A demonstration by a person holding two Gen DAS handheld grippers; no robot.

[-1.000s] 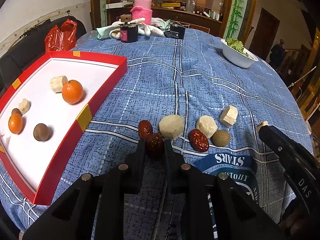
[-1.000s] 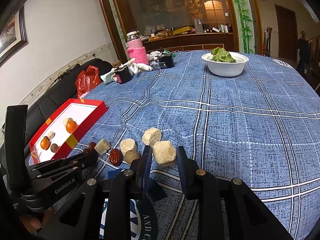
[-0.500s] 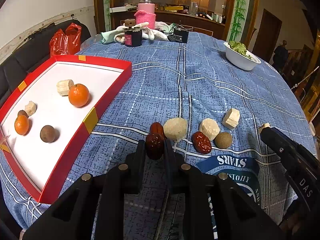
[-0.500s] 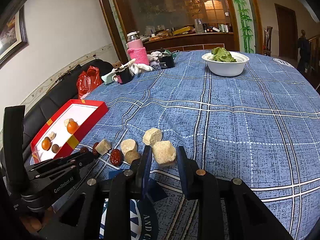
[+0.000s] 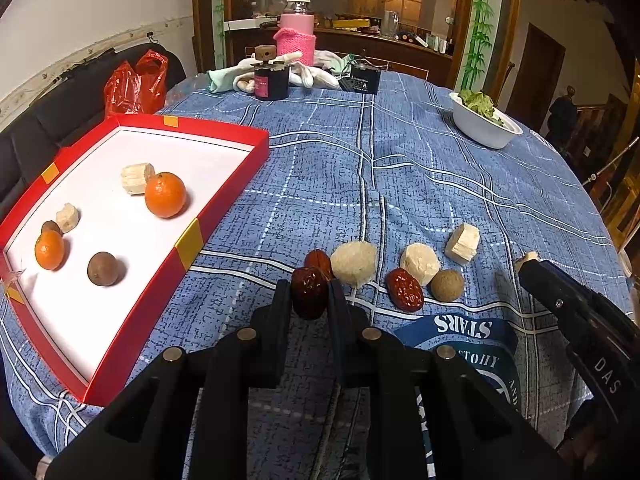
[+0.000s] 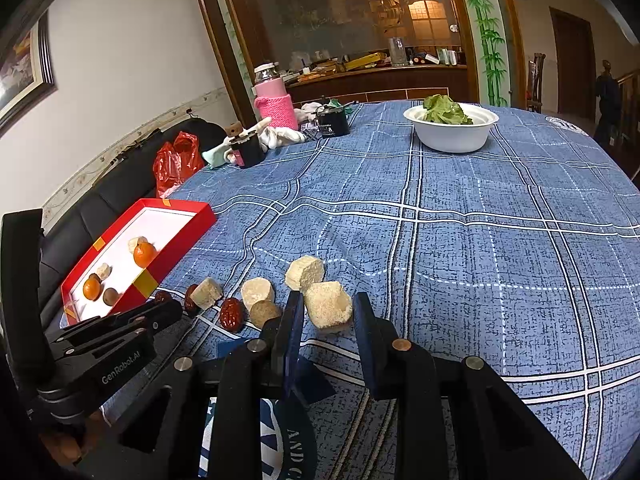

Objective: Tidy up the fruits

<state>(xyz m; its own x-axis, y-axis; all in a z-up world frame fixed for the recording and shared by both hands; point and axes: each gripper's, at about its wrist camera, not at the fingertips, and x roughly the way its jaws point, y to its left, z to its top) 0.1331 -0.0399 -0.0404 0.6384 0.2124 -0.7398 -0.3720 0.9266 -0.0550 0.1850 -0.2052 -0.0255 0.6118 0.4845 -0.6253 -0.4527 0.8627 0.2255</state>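
My left gripper (image 5: 309, 285) is shut on a dark red date (image 5: 309, 294) near the table's front edge. Just beyond it lie a second date (image 5: 318, 258), a pale fruit chunk (image 5: 354, 263), a third date (image 5: 405, 290), another chunk (image 5: 420, 262), a brown longan (image 5: 447, 285) and a cut chunk (image 5: 463, 238). The red tray (image 5: 224, 200) at left holds two oranges, pale pieces and longans. My right gripper (image 6: 328, 307) is shut on a large pale chunk (image 6: 328, 312); in the left wrist view the right gripper (image 5: 528, 262) shows at the right edge.
A white bowl of greens (image 6: 452, 132) stands at the far right. At the back are a pink-sleeved bottle (image 5: 298, 32), a dark jar (image 5: 272, 80), white gloves and a small black box. A red plastic bag (image 5: 134, 84) lies on the black sofa behind the tray.
The left wrist view has tipped up a touch, with the date still gripped. The right gripper and its chunk have kept still.
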